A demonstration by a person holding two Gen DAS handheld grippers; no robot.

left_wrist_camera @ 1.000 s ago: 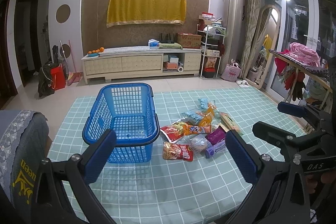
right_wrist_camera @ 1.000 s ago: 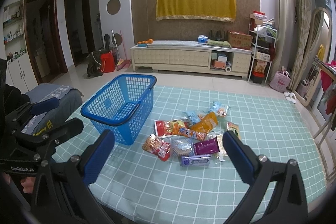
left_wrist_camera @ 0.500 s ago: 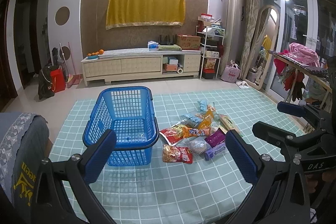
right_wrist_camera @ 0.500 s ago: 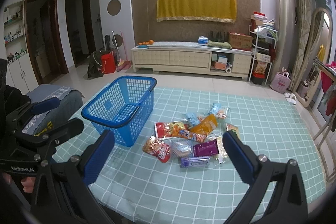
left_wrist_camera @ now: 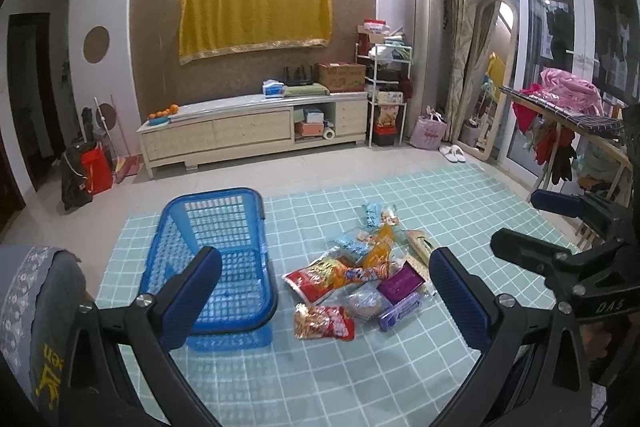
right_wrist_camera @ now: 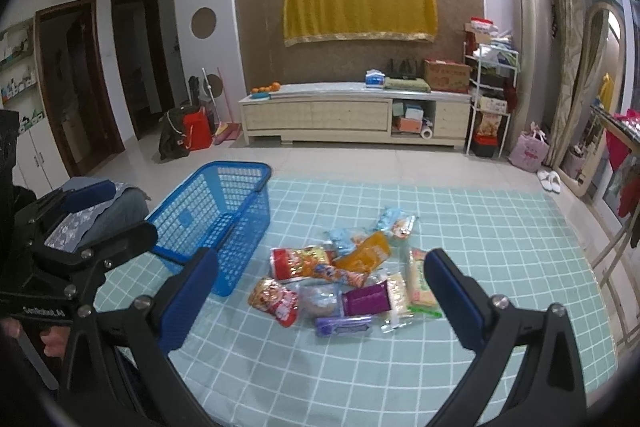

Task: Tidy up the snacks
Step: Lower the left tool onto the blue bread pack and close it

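**Loose snack packets beside an empty basket, both tongs held wide**

The snacks (right_wrist_camera: 344,279) are shown heaped on the checked cloth (right_wrist_camera: 480,235), just right of the blue basket (right_wrist_camera: 224,211), in which nothing is seen. The left gripper (left_wrist_camera: 324,287) and right gripper (right_wrist_camera: 320,291) are held above the near edge of the cloth, jaws spread wide, nothing held. The packets are judged light, soft and crinkly, with slick film that may slide between the pads. A pinch across a flat sealed edge or the middle of a packet is advised, since puffed bags may be crushed. The red bag (right_wrist_camera: 276,301) and the purple bar (right_wrist_camera: 342,325) lie nearest and free of overlap, so they are suited to a first grasp. The overlapped middle packets are best lifted singly, lest neighbours be dragged along
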